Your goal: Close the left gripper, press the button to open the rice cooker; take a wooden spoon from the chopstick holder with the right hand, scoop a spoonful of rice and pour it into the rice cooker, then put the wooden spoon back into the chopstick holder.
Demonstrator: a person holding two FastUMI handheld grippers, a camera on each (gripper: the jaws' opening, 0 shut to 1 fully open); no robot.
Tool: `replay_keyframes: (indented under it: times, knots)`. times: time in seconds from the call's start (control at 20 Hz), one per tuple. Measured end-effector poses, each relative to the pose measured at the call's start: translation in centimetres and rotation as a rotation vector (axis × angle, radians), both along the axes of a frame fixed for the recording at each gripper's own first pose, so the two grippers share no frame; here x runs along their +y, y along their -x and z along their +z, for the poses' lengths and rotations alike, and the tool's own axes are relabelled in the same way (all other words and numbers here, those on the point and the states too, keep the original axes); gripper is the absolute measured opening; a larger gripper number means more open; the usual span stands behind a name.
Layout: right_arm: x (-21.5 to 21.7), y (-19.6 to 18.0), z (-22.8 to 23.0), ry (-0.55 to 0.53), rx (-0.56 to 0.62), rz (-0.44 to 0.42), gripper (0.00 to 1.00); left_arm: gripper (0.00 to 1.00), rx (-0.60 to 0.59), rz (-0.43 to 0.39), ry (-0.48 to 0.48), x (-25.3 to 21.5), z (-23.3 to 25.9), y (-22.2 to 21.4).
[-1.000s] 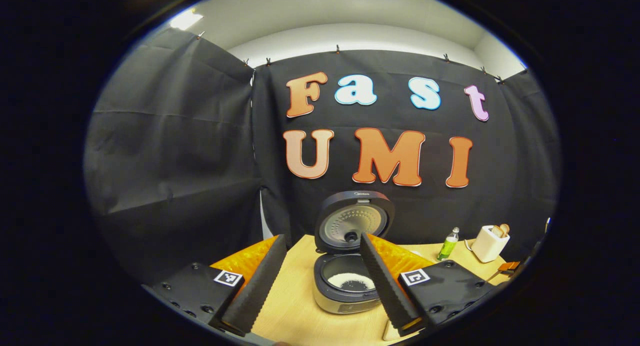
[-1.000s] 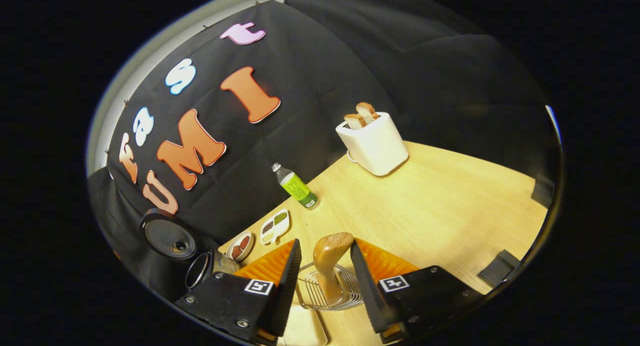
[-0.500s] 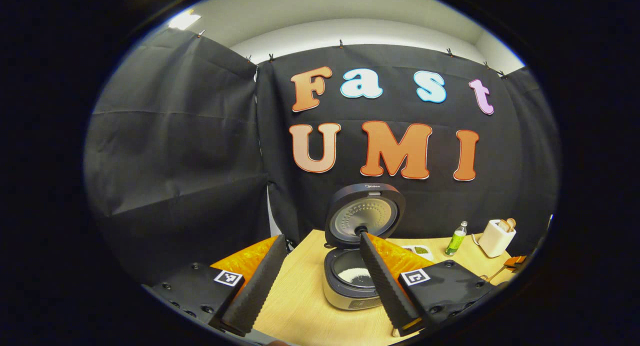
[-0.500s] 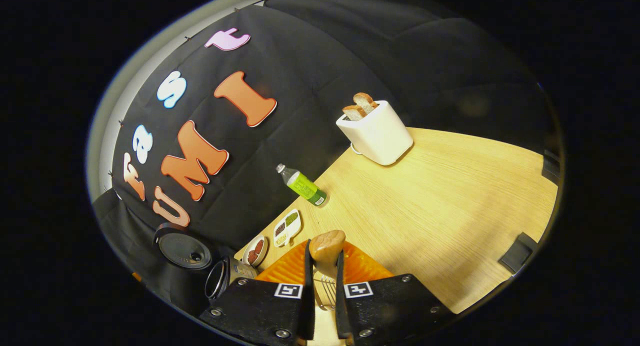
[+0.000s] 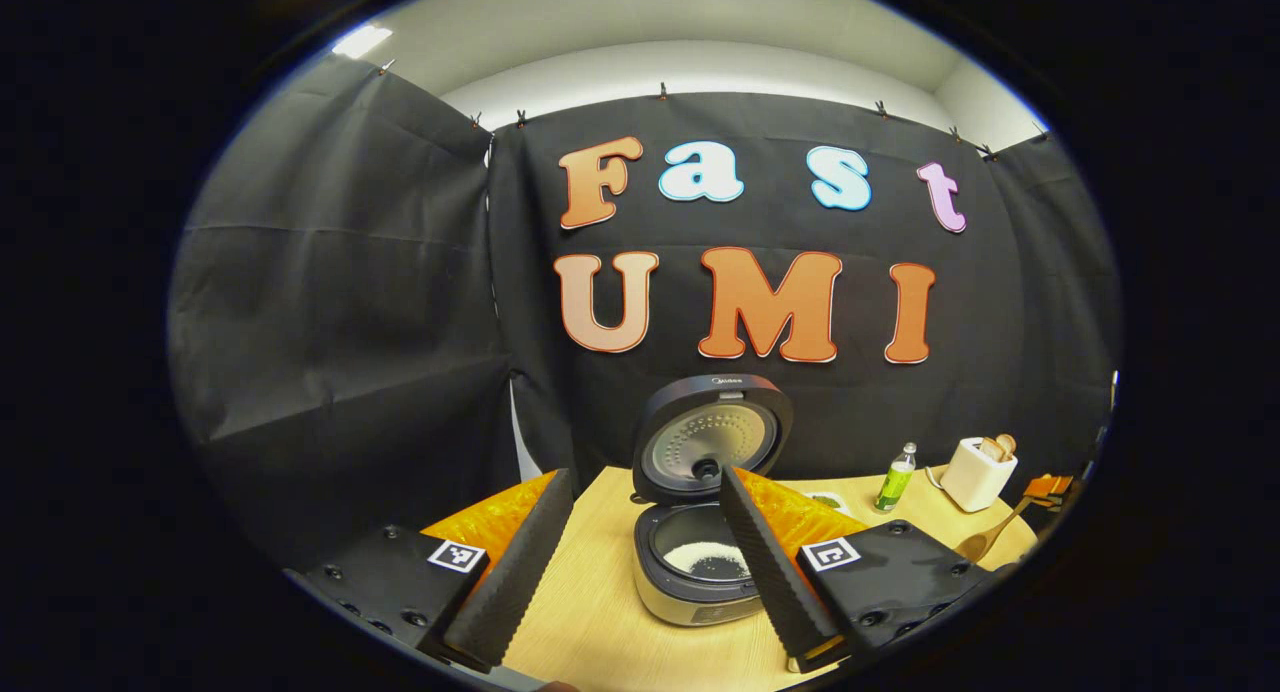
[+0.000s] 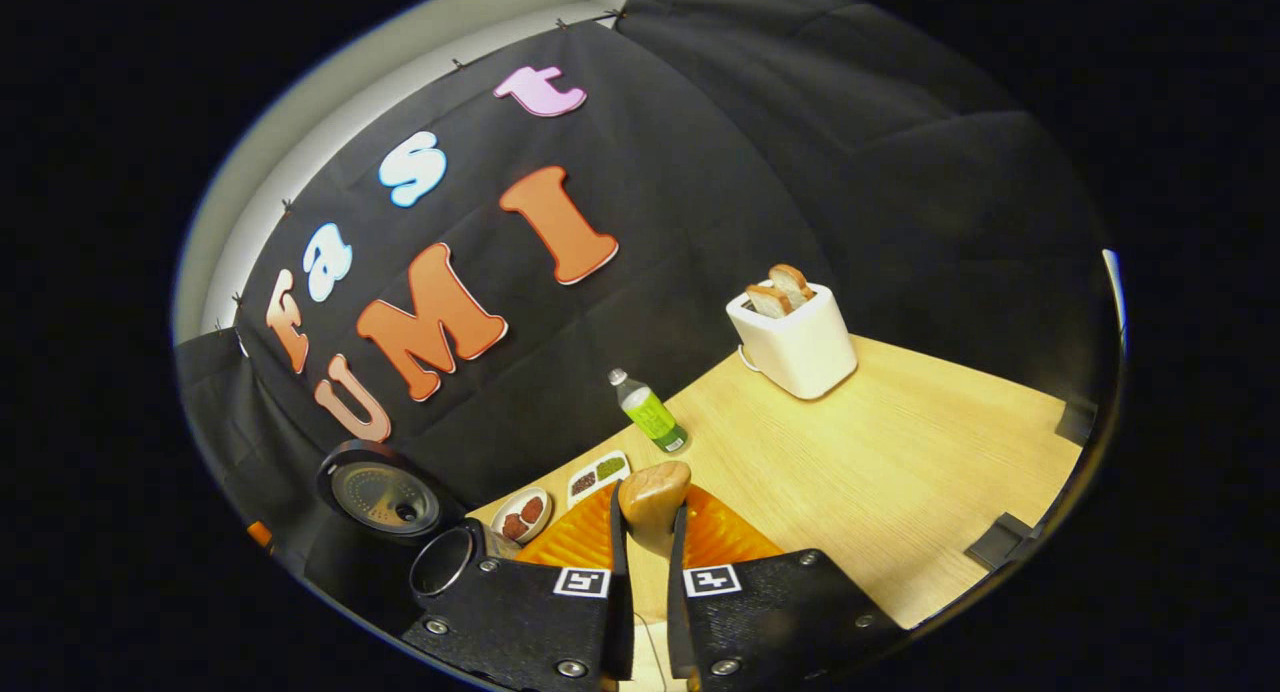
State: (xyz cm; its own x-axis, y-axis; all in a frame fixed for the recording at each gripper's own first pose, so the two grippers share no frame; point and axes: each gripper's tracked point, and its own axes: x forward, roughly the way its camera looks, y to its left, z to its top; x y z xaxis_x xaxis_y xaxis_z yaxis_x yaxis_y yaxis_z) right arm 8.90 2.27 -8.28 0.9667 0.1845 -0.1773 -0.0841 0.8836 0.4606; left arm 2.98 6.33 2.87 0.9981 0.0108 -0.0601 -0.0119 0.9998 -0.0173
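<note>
Above the table — right hand-held gripper clamps the wooden spoon; left spread.

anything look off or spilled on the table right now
Nothing stands out. The rice cooker stands open with rice inside its pot, no grains show on the table, the bottle and toaster stand upright, and the right gripper holds the wooden spoon.
</note>
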Motion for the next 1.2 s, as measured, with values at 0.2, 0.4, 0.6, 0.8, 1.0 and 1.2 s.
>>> replay_keyframes:
  times: [0.2,0.4,0.6,0.8,1.0,1.2]
  knots:
    - [4.0,2.8,2.4,0.031,-0.062,0.044,0.12,0.99,-0.008,-0.025,0.005,1.1,0.5,-0.9]
    - [8.0,5.0,2.1,0.079,-0.085,0.083,0.12,0.96,-0.007,-0.05,-0.001,2.2,0.6,-1.2]
    - [10.4,6.0,-0.3,0.185,-0.082,0.094,0.13,0.96,-0.007,-0.055,-0.012,3.9,0.5,-1.5]
    - [11.7,6.3,-3.4,0.333,-0.079,0.082,0.12,1.0,-0.002,-0.05,-0.039,5.7,0.3,-1.7]
    - [12.6,6.3,-7.0,0.443,-0.06,0.073,0.12,1.0,0.004,-0.047,-0.05,6.6,0.3,-1.7]
    - [13.6,6.6,-9.8,0.492,-0.033,0.081,0.12,0.99,0.002,-0.044,-0.067,7.1,0.4,-1.5]
